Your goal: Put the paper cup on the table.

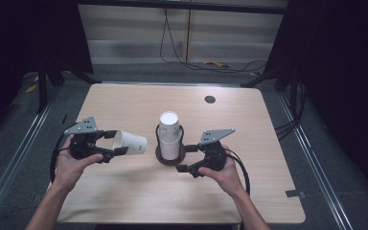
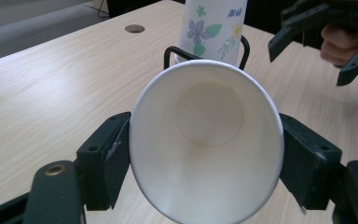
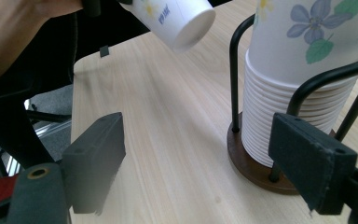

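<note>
Sideways, a paper cup [image 1: 130,142] was gripped by the left tool [image 1: 117,143], just left of the cup stack [image 1: 169,136], its base pointing toward that stack. The right tool [image 1: 188,158] was held open, empty, beside the stack's right.

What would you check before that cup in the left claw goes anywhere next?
1. Left gripper clamped on the paper cup: ok, rim squeezed oval.
2. Cup empty: ok, inside looks clean.
3. Stack of cups upright in its wire holder: ok.
4. Right gripper clear of the stack: ok, open and apart from it.
5. Holder base flat on the table: ok.
6. Grip firm enough: cannot tell.
</note>
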